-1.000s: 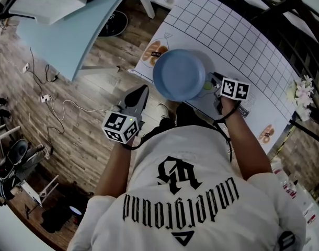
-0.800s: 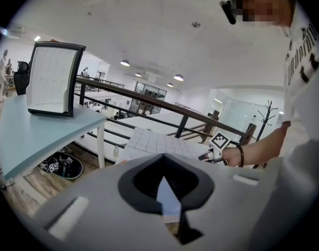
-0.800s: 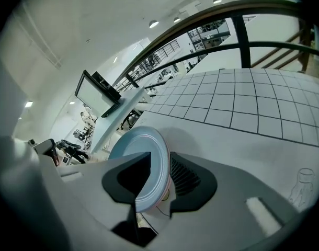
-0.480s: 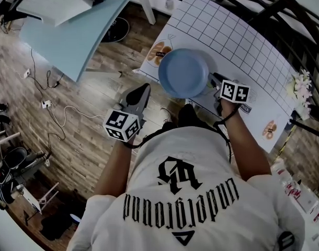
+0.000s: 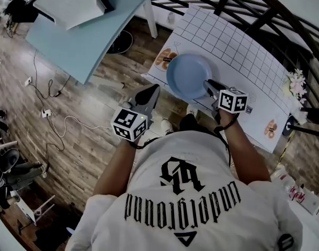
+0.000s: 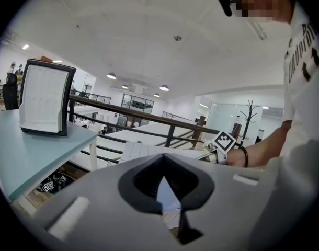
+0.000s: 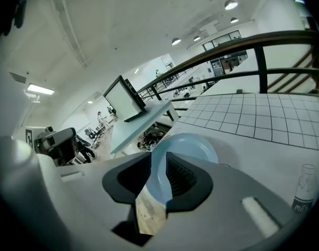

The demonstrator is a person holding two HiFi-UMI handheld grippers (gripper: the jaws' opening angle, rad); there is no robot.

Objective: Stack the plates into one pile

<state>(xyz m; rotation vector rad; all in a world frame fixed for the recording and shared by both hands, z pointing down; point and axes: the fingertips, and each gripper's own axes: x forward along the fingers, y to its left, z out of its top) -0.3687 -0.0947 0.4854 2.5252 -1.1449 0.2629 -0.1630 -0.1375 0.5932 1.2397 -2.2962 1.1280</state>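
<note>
- At the table's [image 5: 243, 51] near edge: right gripper [image 5: 208, 84] clenched on the rim of 1 blue plate [image 5: 188, 76].
- Left gripper [image 5: 151, 91] closed, empty, left of table.
- No other plate visible; stacking judged unfinished.

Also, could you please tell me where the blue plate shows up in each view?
Head view: the blue plate is upper centre, its rim held by the right gripper.
Left gripper view: the plate cannot be clearly made out.
Right gripper view: centre, its near rim between the jaws.
Shared landmark: the white gridded sheet.
</note>
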